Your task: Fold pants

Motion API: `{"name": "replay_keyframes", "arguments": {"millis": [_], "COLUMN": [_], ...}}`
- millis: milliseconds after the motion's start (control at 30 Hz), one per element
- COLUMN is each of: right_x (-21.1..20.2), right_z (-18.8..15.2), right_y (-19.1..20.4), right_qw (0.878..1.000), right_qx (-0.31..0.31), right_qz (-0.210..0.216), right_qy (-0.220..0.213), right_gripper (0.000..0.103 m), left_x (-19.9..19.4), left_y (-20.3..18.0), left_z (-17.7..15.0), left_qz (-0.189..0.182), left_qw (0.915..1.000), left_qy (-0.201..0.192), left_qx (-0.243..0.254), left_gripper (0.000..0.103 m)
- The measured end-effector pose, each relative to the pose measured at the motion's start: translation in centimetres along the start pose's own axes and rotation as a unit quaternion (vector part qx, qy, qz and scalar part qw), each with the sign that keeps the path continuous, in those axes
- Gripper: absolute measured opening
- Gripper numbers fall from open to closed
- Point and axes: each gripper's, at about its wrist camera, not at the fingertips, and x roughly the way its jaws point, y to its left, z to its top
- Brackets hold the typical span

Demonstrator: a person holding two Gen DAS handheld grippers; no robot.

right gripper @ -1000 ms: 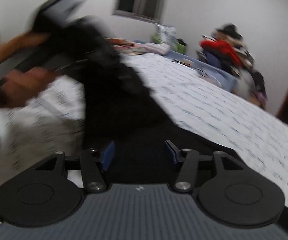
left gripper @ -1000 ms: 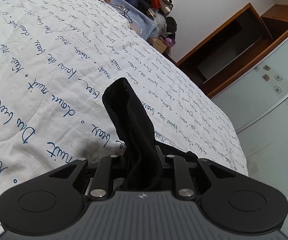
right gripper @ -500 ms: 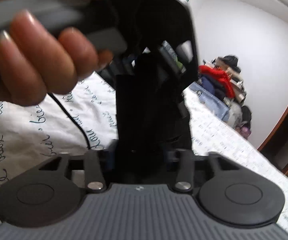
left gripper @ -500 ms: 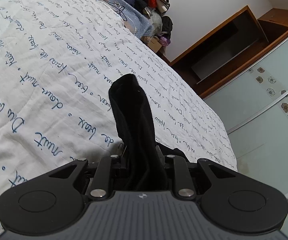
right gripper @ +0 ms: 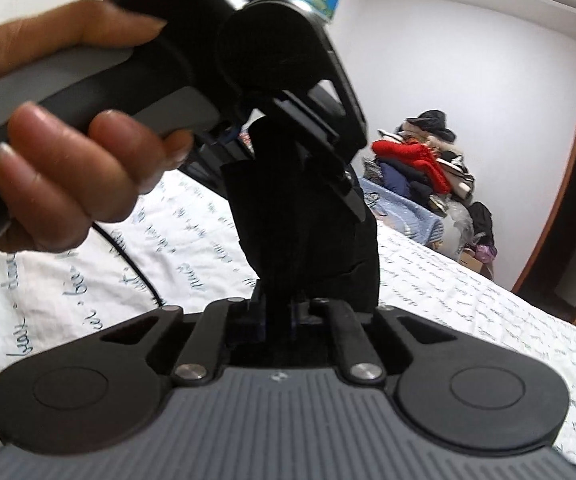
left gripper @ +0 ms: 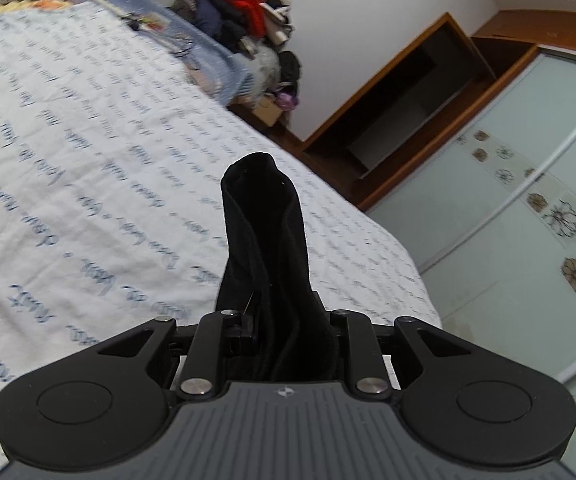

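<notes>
- White walls close our room, and a bed [left gripper: 87, 160] spreads below us under a white quilt printed with blue handwriting.
- At the bed's far side we see a pile of clothes [left gripper: 239, 16] with a red garment on top, and the same pile shows from our right wrist [right gripper: 424, 168].
- From our left wrist we also see a wooden shelf unit [left gripper: 400, 120] and a frosted sliding wardrobe door [left gripper: 528, 208] with flower motifs.
- Our left gripper [left gripper: 283, 320] is clamped on the black pants [left gripper: 265, 240]; a bunched roll of the cloth rises out from between its fingers, above the quilt.
- Our right gripper [right gripper: 279, 312] is likewise closed on the black pants [right gripper: 308, 232], with the cloth pinched between the jaws.
- From our right wrist, the cloth runs up from that grip to the left gripper [right gripper: 300, 136], which hangs just above and close in front.
- Our left hand [right gripper: 71, 168] is wrapped around that gripper's grey handle, its fingers curled underneath.
- A black cable [right gripper: 127, 264] curves down below the hand across the quilt.
- The pants are held in the air between our two grippers, above the bed.
</notes>
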Motion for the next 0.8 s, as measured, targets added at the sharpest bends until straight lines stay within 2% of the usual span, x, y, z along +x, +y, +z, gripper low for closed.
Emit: {"name": "replay_keyframes", "arguments": {"millis": [167, 400, 800], "right_x": [-3.1, -5.4, -9.6], "right_z": [-0.4, -1.4, -5.1], "right_y": [-2.2, -5.2, -10.8], "right_qw": [0.999, 0.997, 0.986], "right_qx": [0.025, 0.056, 0.133], "right_qz": [-0.022, -0.048, -0.098], "right_qy": [-0.014, -0.021, -0.017], "right_gripper": [0.009, 0.009, 0.009], "left_x": [1.0, 3.3, 9.2], "left_y": [-3.7, -7.7, -14.6], "left_z": [-0.8, -2.5, -6.8], "left_qz": [-0.02, -0.029, -0.052], "left_qw": [0.9994, 0.9977, 0.989], "left_qy": [0.004, 0.025, 0.084], "left_qx": [0.028, 0.056, 0.11], "left_gripper": [0.021, 0.021, 0.021]}}
